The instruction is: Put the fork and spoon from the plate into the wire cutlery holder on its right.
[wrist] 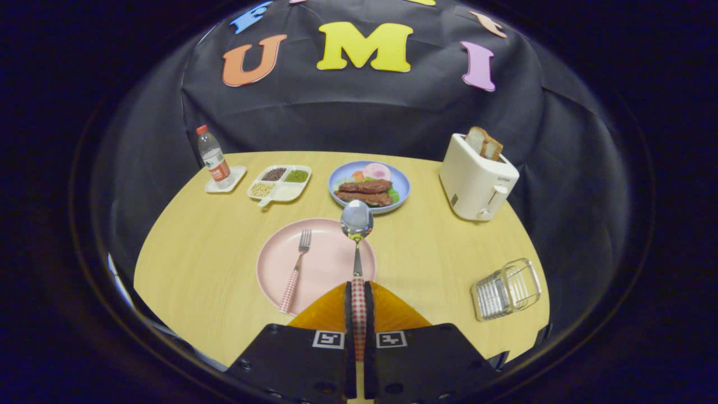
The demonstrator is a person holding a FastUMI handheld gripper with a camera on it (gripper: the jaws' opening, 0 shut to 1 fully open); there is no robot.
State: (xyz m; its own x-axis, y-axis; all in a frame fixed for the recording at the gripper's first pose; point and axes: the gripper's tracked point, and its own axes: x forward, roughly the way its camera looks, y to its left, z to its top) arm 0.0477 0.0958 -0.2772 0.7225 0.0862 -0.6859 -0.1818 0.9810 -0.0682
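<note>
My gripper is shut on the checked handle of the spoon, which sticks out straight ahead of the fingers, its bowl lifted over the far rim of the pink plate. The fork lies on the left half of that plate, tines pointing away, its checked handle reaching over the near rim. The wire cutlery holder lies to the right of the plate, near the table's front right edge, well apart from the fingers.
Beyond the plate stands a blue plate of food. A white divided dish and a water bottle on a small tray are at the back left. A white toaster with bread stands at the back right.
</note>
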